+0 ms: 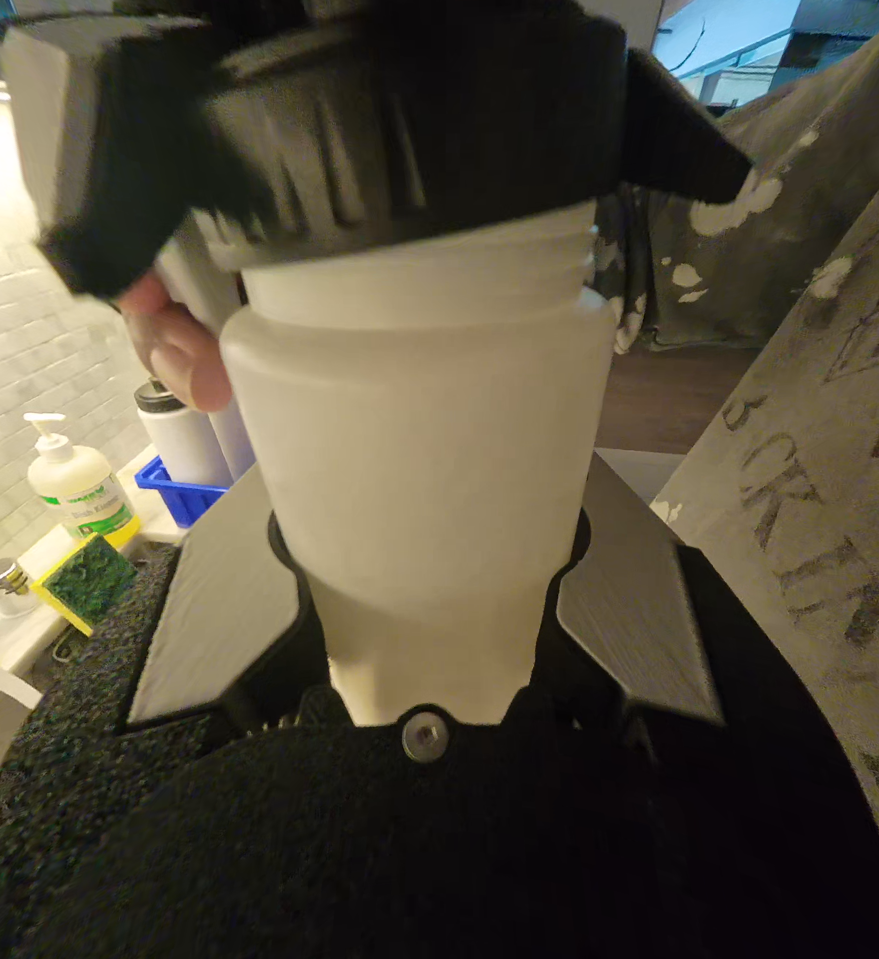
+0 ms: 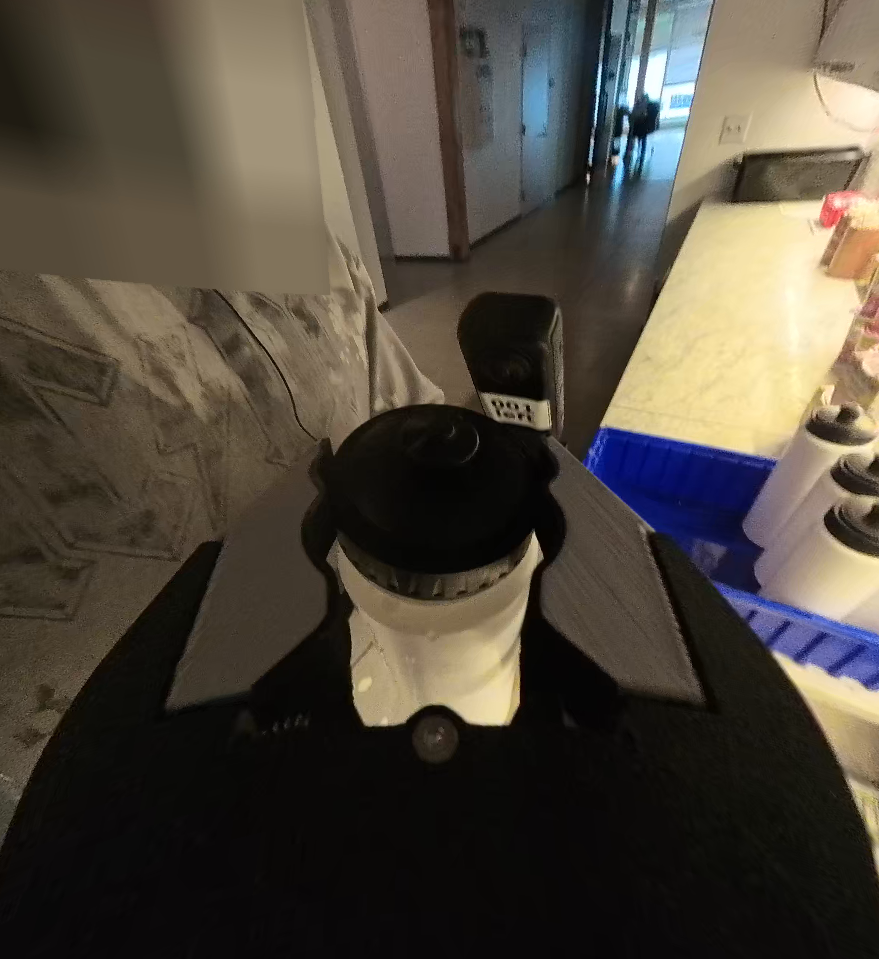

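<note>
My left gripper is shut on a white translucent bottle and holds it upright by its lower body. The bottle's black ribbed cap sits tilted on the threaded neck. My right gripper is shut on that black cap from above; the white bottle shows below it between the fingers. In the left wrist view the right gripper's black fingers flank the cap, and a person's hand shows beside the bottle. The left gripper's camera shows beyond the cap.
A blue bin holds several white bottles with black caps on a pale counter. A soap pump bottle, a yellow-green sponge and a tiled wall are at left. A person's grey patterned garment is close at right.
</note>
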Demonstrator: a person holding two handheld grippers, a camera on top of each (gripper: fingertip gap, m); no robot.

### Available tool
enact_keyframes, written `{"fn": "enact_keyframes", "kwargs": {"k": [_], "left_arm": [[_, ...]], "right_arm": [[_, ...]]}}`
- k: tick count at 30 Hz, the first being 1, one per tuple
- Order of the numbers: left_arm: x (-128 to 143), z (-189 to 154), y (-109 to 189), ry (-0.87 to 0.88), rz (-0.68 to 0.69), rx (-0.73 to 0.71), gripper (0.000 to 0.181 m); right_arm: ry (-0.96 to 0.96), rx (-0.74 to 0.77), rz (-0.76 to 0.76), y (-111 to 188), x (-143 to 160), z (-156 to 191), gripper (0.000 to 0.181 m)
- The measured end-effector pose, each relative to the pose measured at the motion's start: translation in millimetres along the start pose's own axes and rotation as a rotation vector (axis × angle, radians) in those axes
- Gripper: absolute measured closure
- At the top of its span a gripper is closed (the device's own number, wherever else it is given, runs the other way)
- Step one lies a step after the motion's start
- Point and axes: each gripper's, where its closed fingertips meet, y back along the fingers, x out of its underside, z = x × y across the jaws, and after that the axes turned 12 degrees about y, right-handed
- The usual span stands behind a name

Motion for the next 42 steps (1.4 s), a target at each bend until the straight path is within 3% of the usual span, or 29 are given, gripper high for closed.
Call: {"fn": "enact_keyframes", "kwargs": {"k": [3,8,21,27,36,42], "left_arm": [[-7,0,0,0.001,-0.020,0.001,0.080],[-17,9,2,0.016,-0.049,-0.032,0.079],[-13,27,7,0.025,-0.026,-0.107,0.080],[-3,41,9,0.020,-0.004,-0.174,0.080],[13,40,3,0.029,0.021,-0.146,0.080],[24,51,5,0.008,0.021,-0.260,0.080]], "right_arm": [[0.037,0.012,-0.036,7,-22,-4,0.104],[0.097,0.087,0.083,4,-8,-15,0.103],[0.086,0.158,0.149,5,7,-31,0.103],[0.080,0.207,0.235,7,23,-37,0.104],[0.059,0.163,0.308,7,41,-29,0.103],[0.018,0.288,0.363,6,56,-34,0.103]]}}
